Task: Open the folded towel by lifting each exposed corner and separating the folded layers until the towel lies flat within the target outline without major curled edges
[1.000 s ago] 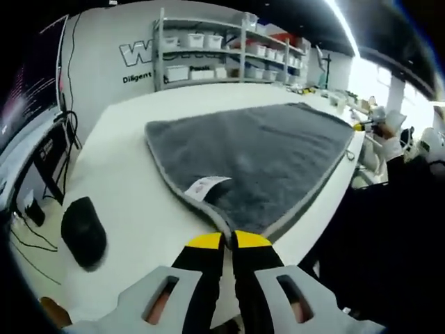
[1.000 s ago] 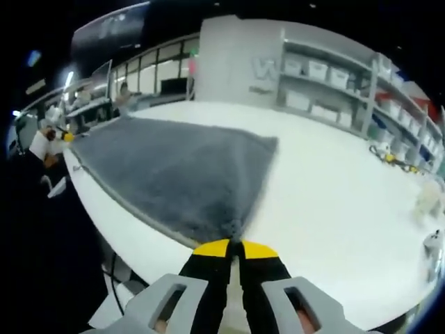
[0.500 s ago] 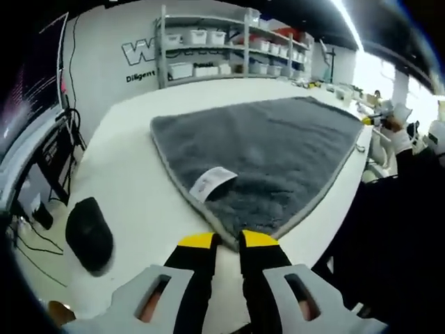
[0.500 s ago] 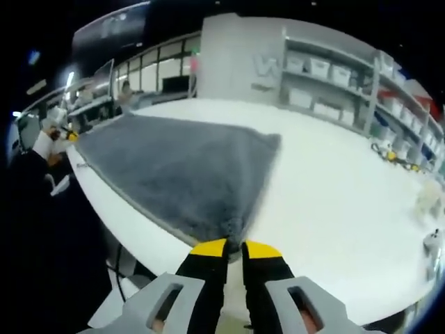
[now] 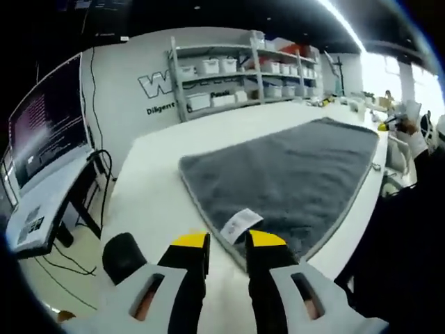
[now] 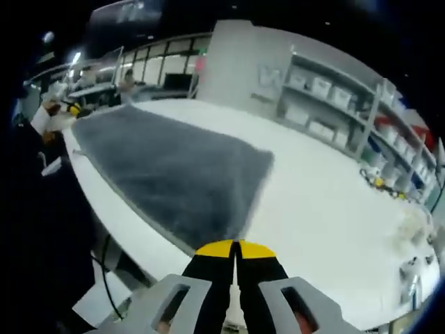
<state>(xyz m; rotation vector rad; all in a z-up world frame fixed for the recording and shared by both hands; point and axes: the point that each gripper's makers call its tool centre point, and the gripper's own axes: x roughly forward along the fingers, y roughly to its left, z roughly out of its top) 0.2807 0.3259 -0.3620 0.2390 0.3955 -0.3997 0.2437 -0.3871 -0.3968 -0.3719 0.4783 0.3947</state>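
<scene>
A grey towel point(image 5: 292, 174) lies spread flat on the white table point(image 5: 160, 202), with its white label point(image 5: 240, 224) near the corner closest to me. My left gripper point(image 5: 228, 242) is open, its yellow-tipped jaws standing apart just in front of that corner, and nothing is between them. In the right gripper view the same towel point(image 6: 167, 167) stretches away to the left. My right gripper point(image 6: 235, 249) is shut, its tips pressed together just below the towel's near corner. I see no cloth between them.
Shelves with white bins point(image 5: 236, 69) line the far wall. A monitor point(image 5: 49, 118) on a stand is at the left, and a black object point(image 5: 124, 254) sits low beside the table. A person's gloved hand point(image 6: 49, 115) is past the towel's far end. Small items point(image 6: 379, 181) lie on the table at right.
The left gripper has let go of the towel corner, opened wider and drawn back. The right jaws parted half a second ago and are together again, off the corner.
</scene>
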